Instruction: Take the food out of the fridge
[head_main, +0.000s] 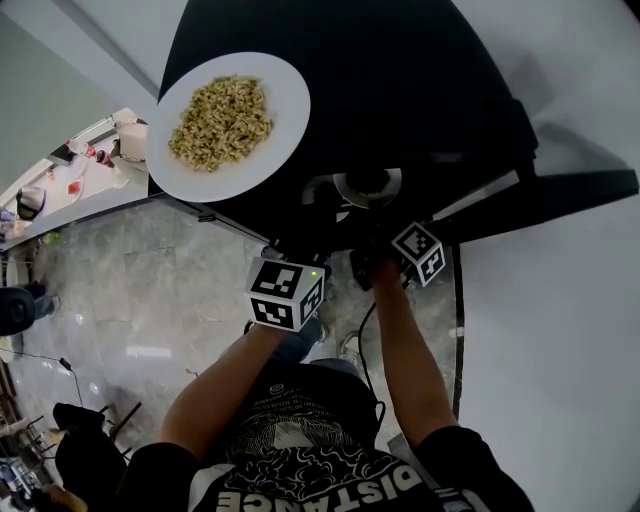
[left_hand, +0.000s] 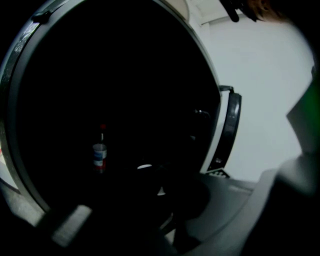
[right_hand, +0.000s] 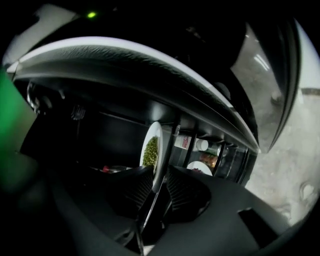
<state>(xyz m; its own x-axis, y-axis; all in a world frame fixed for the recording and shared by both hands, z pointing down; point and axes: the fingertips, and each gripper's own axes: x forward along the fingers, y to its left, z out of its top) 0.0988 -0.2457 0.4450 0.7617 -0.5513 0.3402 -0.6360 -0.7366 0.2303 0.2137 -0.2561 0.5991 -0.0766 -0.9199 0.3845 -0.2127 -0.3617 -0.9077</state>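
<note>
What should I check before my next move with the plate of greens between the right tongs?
1. Rim of the plate of greens sits between the right tongs: ok.
2. Those tongs pinch the rim firmly: cannot tell.
3. The big plate lies clear of both tongs in the head view: ok.
4. The big plate is fully supported by the black surface: cannot tell.
5. The left tongs are empty: cannot tell, too dark.
</note>
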